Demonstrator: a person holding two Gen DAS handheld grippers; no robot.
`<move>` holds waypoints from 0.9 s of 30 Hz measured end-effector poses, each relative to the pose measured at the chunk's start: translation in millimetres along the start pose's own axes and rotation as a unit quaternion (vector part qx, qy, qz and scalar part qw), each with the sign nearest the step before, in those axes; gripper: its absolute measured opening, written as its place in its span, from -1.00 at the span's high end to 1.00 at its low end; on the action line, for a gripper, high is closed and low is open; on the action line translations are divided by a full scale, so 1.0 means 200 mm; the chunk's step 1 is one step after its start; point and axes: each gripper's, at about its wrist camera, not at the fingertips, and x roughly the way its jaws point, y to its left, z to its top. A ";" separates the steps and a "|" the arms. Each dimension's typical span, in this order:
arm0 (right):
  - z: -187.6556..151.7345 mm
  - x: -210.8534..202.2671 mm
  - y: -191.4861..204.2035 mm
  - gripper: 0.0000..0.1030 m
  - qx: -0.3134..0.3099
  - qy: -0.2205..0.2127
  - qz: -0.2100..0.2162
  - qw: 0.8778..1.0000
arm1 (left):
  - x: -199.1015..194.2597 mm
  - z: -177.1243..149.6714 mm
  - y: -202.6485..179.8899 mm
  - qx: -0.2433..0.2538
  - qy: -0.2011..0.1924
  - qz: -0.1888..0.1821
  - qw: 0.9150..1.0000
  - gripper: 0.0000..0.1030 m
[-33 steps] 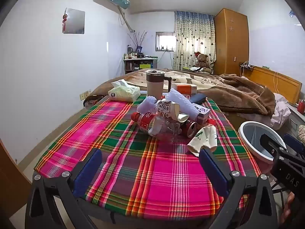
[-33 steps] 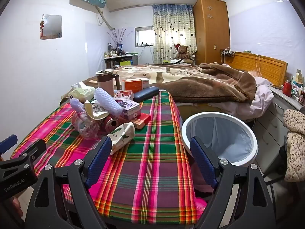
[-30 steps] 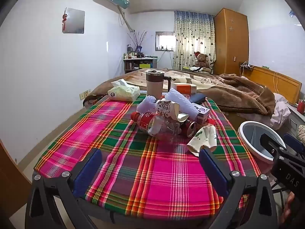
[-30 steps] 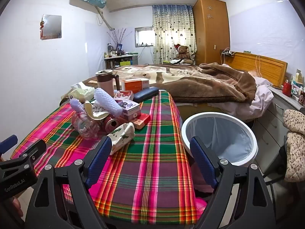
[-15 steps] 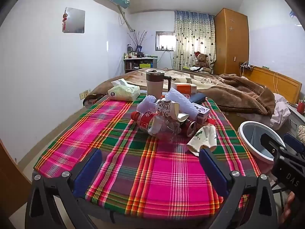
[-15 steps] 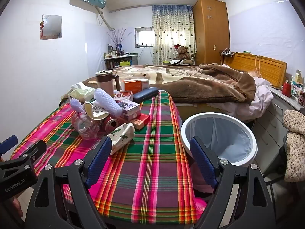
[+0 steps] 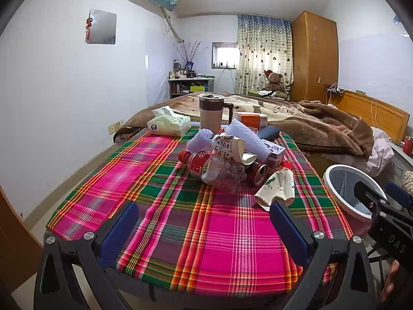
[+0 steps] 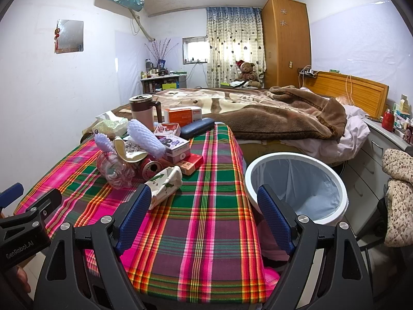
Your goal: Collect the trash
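A heap of trash lies mid-table on the plaid cloth (image 7: pixel 219 232): a crushed clear plastic bottle with a red label (image 7: pixel 219 170) (image 8: pixel 116 169), a red can (image 7: pixel 259 171) (image 8: pixel 151 168), a crumpled white paper cup with green print (image 7: pixel 276 190) (image 8: pixel 165 182), a patterned paper cup (image 7: pixel 228 146) and purple foam nets (image 8: pixel 145 137). A white bin with a blue liner (image 8: pixel 296 183) (image 7: pixel 346 188) stands right of the table. My left gripper (image 7: pixel 204 224) is open and empty over the near table edge. My right gripper (image 8: pixel 202 208) is open and empty, its left finger just before the white cup.
Behind the heap stand a brown lidded mug (image 7: pixel 210 113), a tissue pack (image 7: pixel 169 125), an orange box (image 8: pixel 184 115), small cartons (image 8: pixel 178 147) and a dark blue case (image 8: pixel 197 128). A bed with a brown blanket (image 8: pixel 271 118) lies beyond. A drawer unit (image 8: pixel 382 155) is at right.
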 end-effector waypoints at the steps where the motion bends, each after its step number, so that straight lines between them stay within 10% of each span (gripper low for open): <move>1: 0.00 0.00 0.00 -0.67 0.000 0.000 0.000 1.000 | 0.00 0.00 0.00 0.000 0.000 0.000 1.000 -1.00; 27: 0.00 -0.01 0.00 -0.67 -0.001 -0.001 0.000 1.000 | 0.00 0.01 0.02 -0.002 0.001 0.000 1.000 -1.00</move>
